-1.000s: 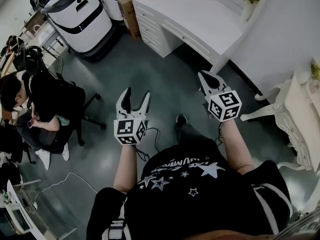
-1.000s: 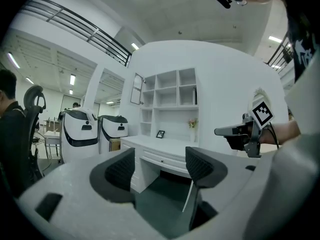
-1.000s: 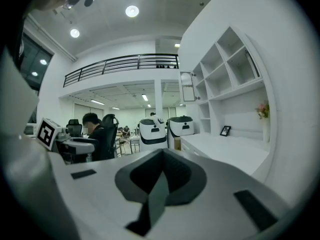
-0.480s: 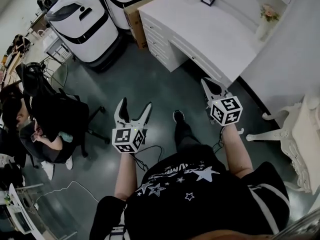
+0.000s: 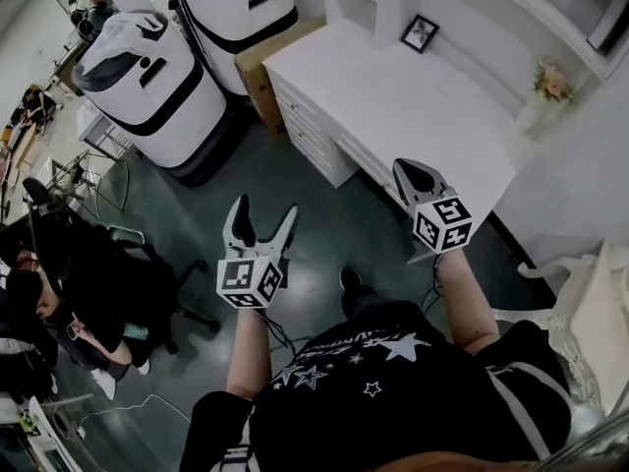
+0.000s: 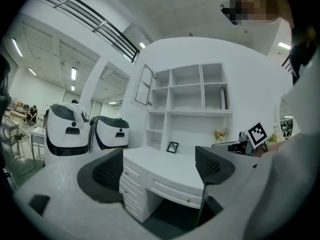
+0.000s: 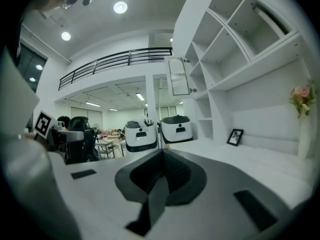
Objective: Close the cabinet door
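Note:
A white shelf unit (image 6: 187, 91) rises over a white desk (image 5: 413, 96). Its cabinet door (image 6: 145, 85) stands swung open at the upper left corner and is also visible as the cabinet door (image 7: 178, 77) in the right gripper view. My left gripper (image 5: 265, 210) hangs over the dark floor short of the desk, its jaws wide open with nothing between them. My right gripper (image 5: 414, 176) is at the desk's near edge, with its jaws shut and nothing in them. Both are well away from the door.
A framed picture (image 5: 420, 32) and a flower vase (image 5: 550, 85) stand on the desk. Two large white machines (image 5: 147, 77) and a cardboard box (image 5: 257, 67) stand to its left. A seated person (image 5: 59, 303) is at far left, and white ornate furniture (image 5: 590, 332) at right.
Both grippers have been carried forward toward the desk, which now lies closer and more central. The left jaws have spread wider. The right jaws stay shut.

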A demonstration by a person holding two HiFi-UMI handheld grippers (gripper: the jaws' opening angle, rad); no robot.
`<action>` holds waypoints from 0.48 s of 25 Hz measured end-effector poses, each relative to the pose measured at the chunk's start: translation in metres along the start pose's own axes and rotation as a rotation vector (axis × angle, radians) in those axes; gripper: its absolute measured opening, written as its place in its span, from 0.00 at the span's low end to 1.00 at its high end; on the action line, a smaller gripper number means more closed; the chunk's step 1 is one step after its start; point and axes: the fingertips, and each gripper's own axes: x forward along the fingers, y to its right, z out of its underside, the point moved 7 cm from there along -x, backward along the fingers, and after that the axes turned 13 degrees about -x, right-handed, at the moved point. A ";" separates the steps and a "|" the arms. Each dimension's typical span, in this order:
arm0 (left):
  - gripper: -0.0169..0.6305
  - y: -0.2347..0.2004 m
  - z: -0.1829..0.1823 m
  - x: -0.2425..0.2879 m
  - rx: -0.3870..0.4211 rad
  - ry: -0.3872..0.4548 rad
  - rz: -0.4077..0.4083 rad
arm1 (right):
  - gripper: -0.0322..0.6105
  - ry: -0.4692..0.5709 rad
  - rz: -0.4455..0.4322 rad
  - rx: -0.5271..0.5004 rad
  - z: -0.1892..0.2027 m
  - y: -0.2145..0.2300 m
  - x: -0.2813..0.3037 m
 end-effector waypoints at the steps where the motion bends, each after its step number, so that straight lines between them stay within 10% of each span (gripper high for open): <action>1: 0.72 -0.007 -0.005 0.021 0.000 0.005 0.002 | 0.06 0.004 0.004 -0.003 -0.004 0.013 0.017; 12: 0.72 -0.045 -0.039 0.159 -0.016 0.022 -0.016 | 0.06 0.045 -0.010 0.018 -0.025 0.102 0.135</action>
